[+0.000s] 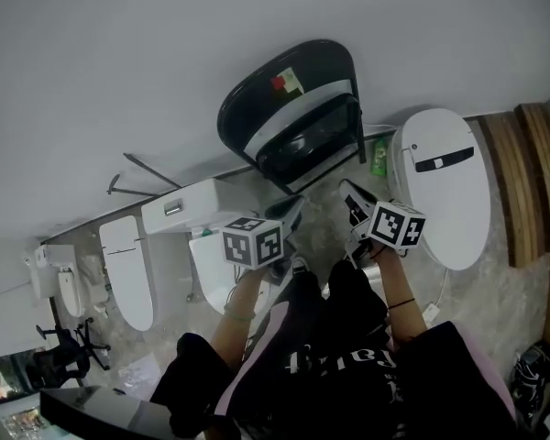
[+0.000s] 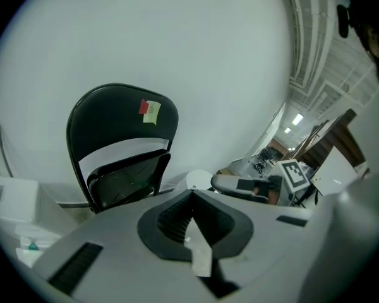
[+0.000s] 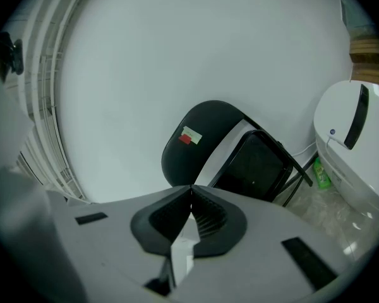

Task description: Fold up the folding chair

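Observation:
The black folding chair (image 1: 289,99) stands against the white wall, with a red and white sticker on its backrest. Its seat (image 1: 310,140) is tipped up close to the frame. The left gripper view shows the chair (image 2: 120,122) ahead at the left; in the right gripper view the chair (image 3: 205,137) stands ahead, leaning right. My left gripper (image 1: 287,216) and right gripper (image 1: 353,197) are held near my body, short of the chair and apart from it. Both are shut with nothing between the jaws, the left gripper (image 2: 191,194) and the right gripper (image 3: 191,188) alike.
A white toilet (image 1: 440,186) stands just right of the chair, with a green bottle (image 1: 379,159) between them. A white cistern (image 1: 188,207) and more white toilets (image 1: 128,269) stand to the left. Wooden boards (image 1: 522,172) lean at the far right.

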